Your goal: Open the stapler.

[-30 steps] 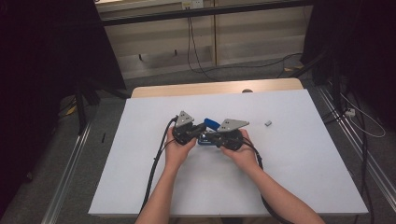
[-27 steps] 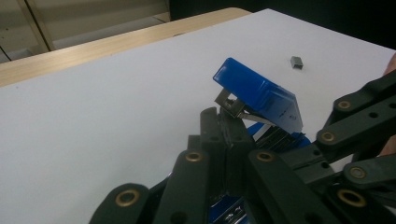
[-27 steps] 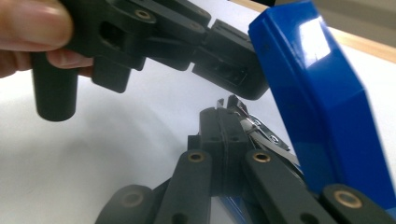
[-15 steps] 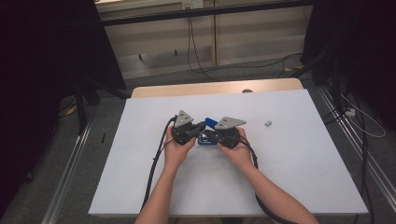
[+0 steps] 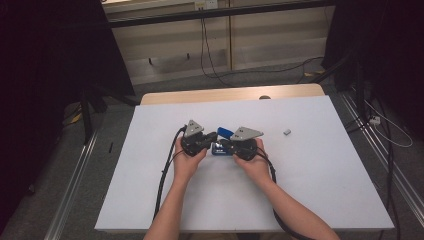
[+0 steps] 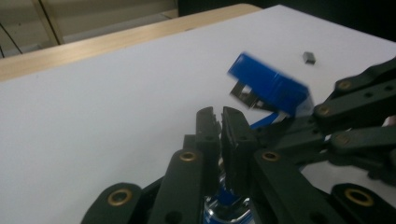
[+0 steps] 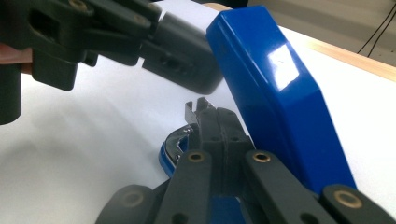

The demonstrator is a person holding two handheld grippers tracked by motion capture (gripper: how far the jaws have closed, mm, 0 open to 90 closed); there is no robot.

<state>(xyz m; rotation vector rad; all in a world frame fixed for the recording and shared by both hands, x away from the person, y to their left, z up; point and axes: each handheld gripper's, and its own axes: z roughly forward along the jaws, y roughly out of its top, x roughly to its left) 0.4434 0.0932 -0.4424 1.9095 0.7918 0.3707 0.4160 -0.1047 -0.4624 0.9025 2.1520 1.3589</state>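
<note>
A blue stapler (image 5: pixel 223 141) lies mid-table between my two grippers, its blue lid (image 6: pixel 270 87) swung up and open. In the right gripper view the lid (image 7: pixel 280 93) rises just right of my right gripper (image 7: pixel 210 111), which is shut on a thin metal part of the stapler above its blue base (image 7: pixel 166 161). My left gripper (image 6: pixel 219 115) points at the lid from the other side with its jaws almost together and nothing clamped at the tips. Part of the stapler's blue and silver body (image 6: pixel 228 205) shows low between its arms. In the high view both the left gripper (image 5: pixel 213 136) and the right gripper (image 5: pixel 226 145) meet at the stapler.
A small grey block (image 5: pixel 287 132) lies to the right of the grippers, and it also shows in the left gripper view as a grey block (image 6: pixel 308 57). The white table (image 5: pixel 325 180) has a wooden strip (image 5: pixel 230 94) along its far edge. Cables trail off the near edge.
</note>
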